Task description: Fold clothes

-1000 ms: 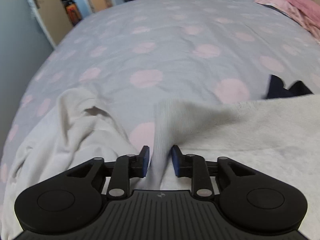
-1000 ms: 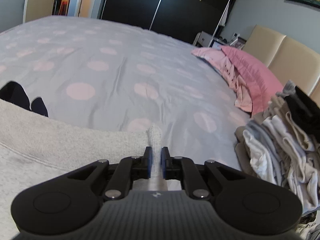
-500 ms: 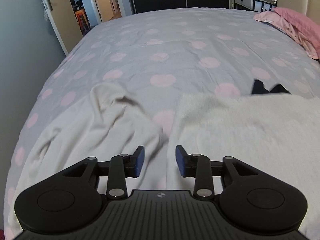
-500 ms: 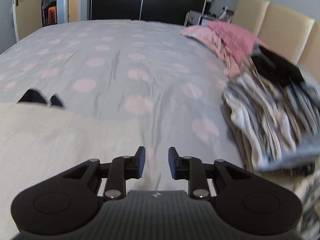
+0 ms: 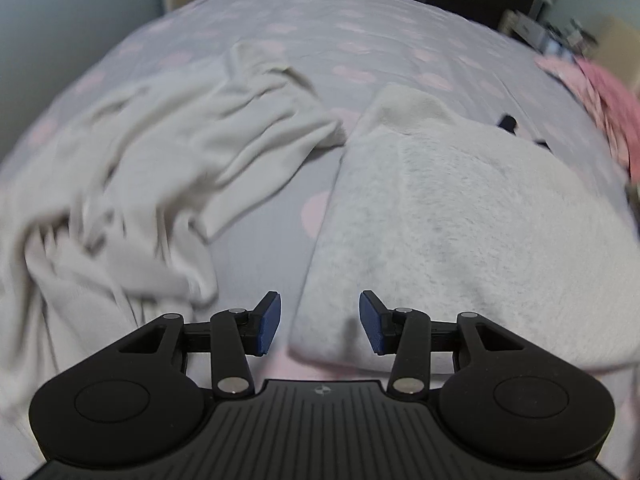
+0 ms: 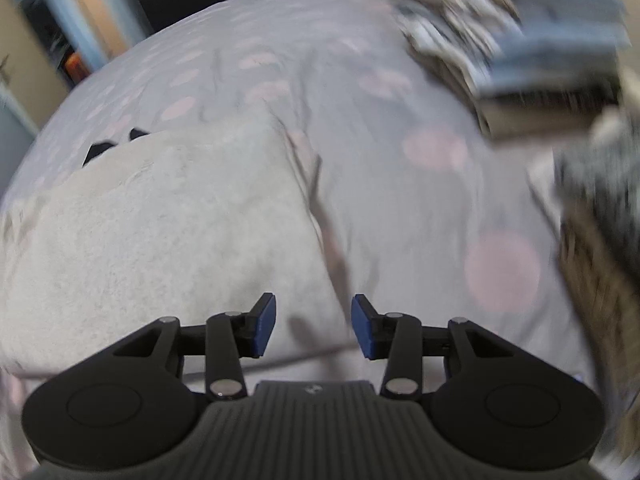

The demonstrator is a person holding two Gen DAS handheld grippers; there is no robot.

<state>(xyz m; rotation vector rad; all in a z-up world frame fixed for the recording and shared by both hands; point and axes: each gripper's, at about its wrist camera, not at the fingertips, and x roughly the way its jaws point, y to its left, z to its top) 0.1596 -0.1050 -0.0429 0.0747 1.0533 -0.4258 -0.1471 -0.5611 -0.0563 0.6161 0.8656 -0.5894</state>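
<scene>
A pale grey fleece garment [image 5: 460, 216] lies folded flat on the bed; in the right wrist view the same fleece garment [image 6: 152, 232] fills the left half. My left gripper [image 5: 320, 328] hovers open above its near left corner, nothing between the fingers. My right gripper [image 6: 313, 330] is open too, over the garment's near right edge, holding nothing. A second, cream garment [image 5: 140, 168] lies crumpled to the left. A dark blue item [image 5: 510, 123] peeks out beyond the fleece's far edge; the same dark item [image 6: 98, 150] shows in the right wrist view.
The bed has a grey cover with pink dots [image 5: 360, 40]. A pile of mixed clothes [image 6: 520, 28] sits at the right, blurred. Pink bedding [image 5: 600, 96] lies at the far right. A doorway [image 6: 76, 52] is beyond the bed at left.
Both grippers let go of the fleece garment's edge, opened wide and pulled back and up; the garment now lies flat. Both views are blurred by motion.
</scene>
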